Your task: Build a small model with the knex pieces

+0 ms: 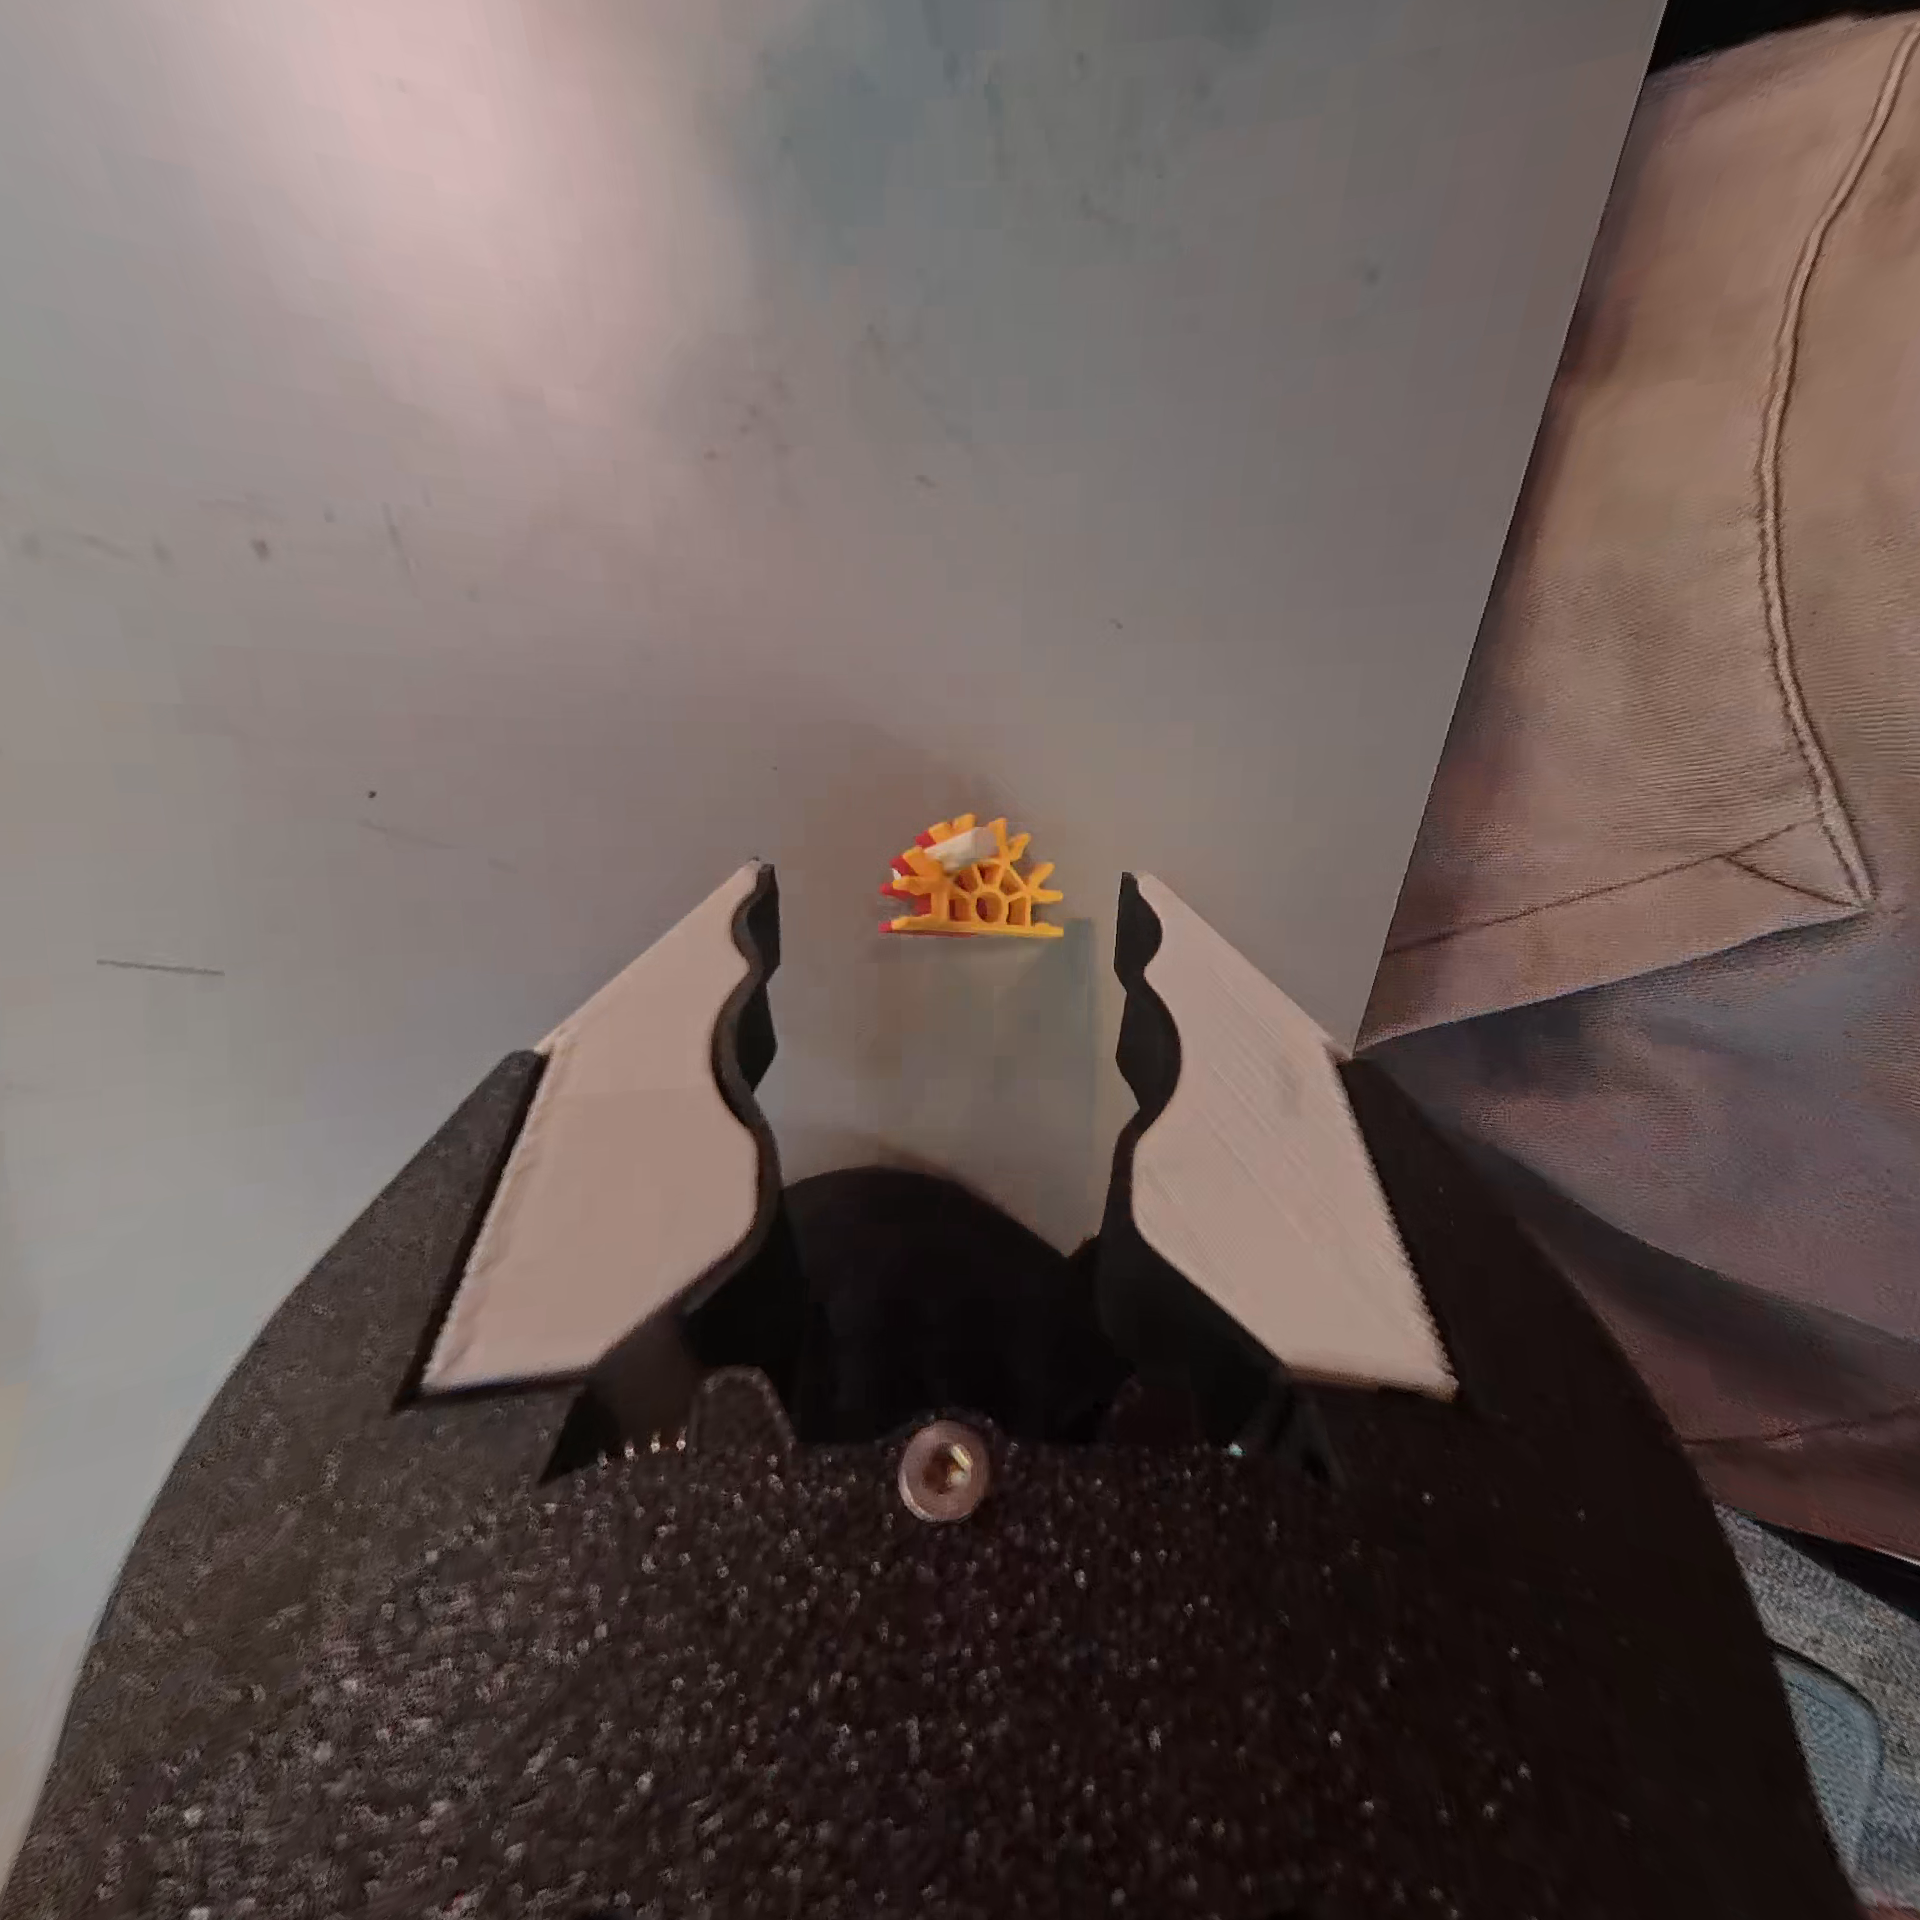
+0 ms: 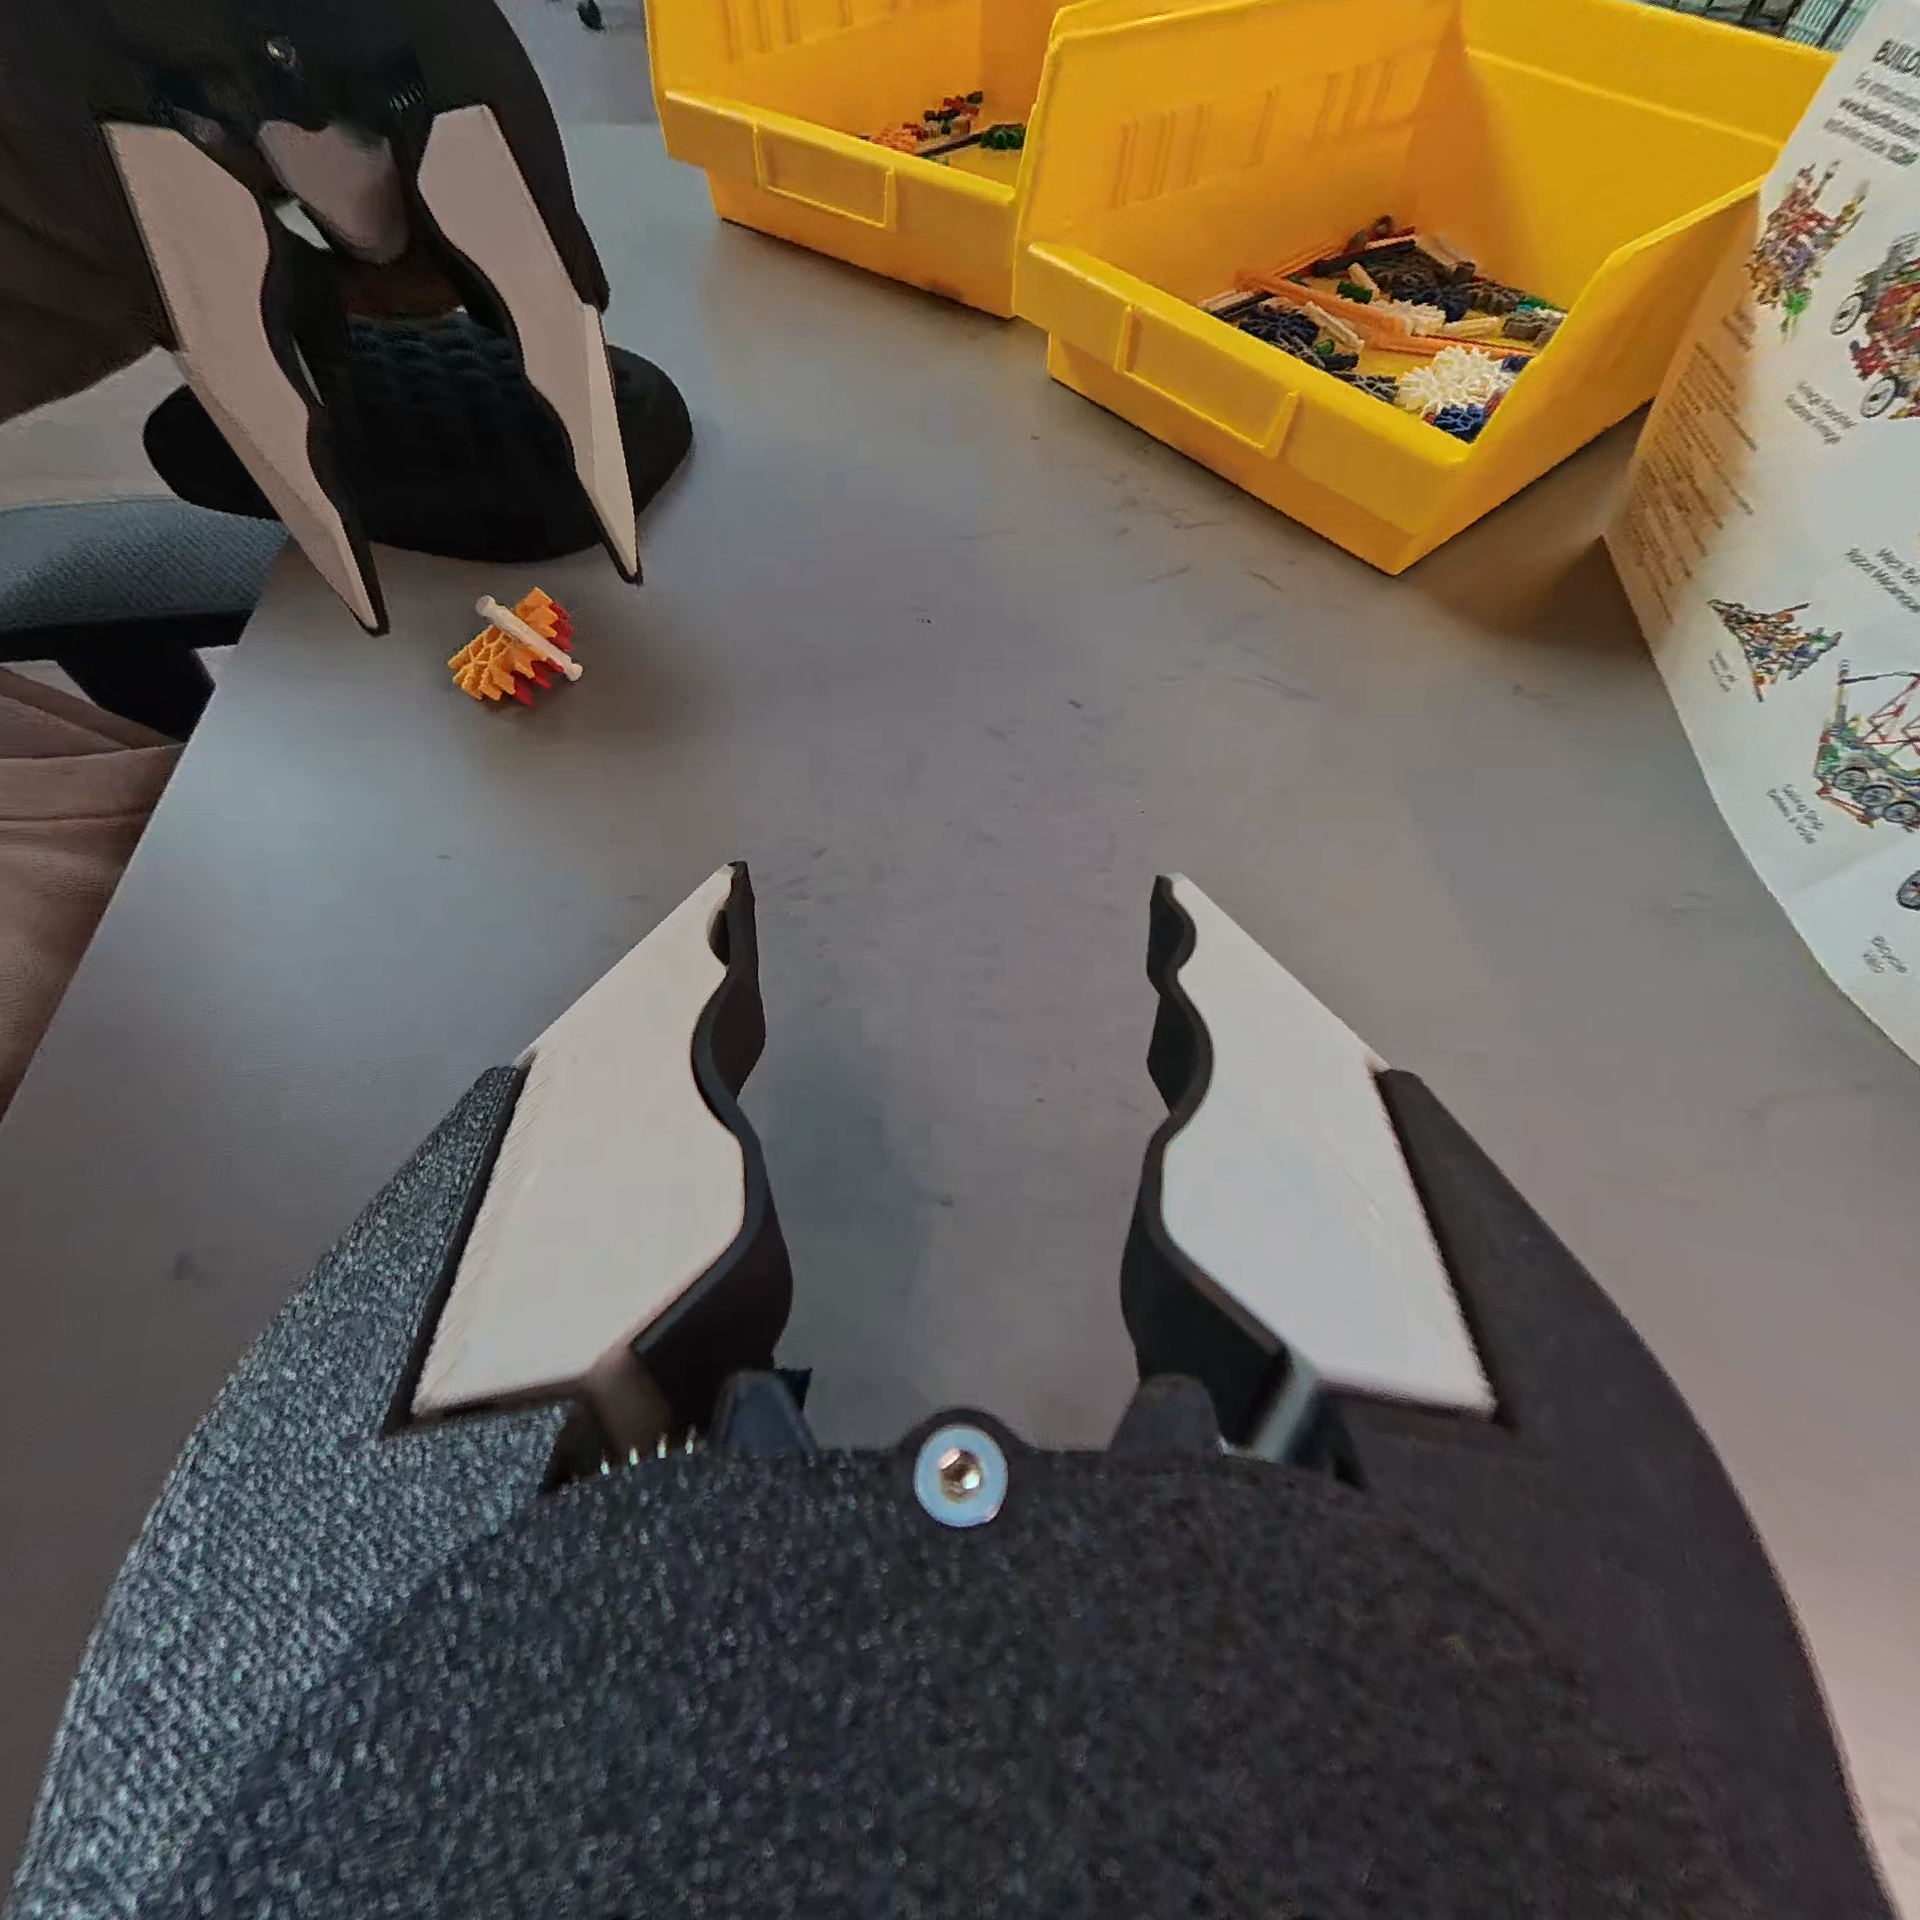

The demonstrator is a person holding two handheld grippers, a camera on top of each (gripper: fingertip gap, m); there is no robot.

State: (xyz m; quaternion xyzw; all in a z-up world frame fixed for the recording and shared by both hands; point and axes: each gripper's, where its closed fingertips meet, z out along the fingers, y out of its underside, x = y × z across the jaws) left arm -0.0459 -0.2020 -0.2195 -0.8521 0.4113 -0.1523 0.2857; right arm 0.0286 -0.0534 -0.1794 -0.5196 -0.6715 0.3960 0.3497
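Note:
A small toy piece point(image 1: 975, 891) made of orange and red toothed connectors on a white rod lies on the grey table point(image 1: 520, 520). My left gripper point(image 1: 945, 878) is open and empty, its fingertips on either side of the piece and just short of it. In the right wrist view the same piece point(image 2: 516, 646) lies at the left, with the left gripper point(image 2: 504, 597) hovering open just above it. My right gripper point(image 2: 948, 878) is open and empty over bare table point(image 2: 935, 675), well to the right of the piece.
Two yellow bins stand at the back: the near one point(image 2: 1351, 270) holds many mixed building pieces, the far one point(image 2: 831, 135) a few. A printed instruction sheet point(image 2: 1787, 540) lies at the right. A person's beige trousers point(image 1: 1714, 727) are by the table edge.

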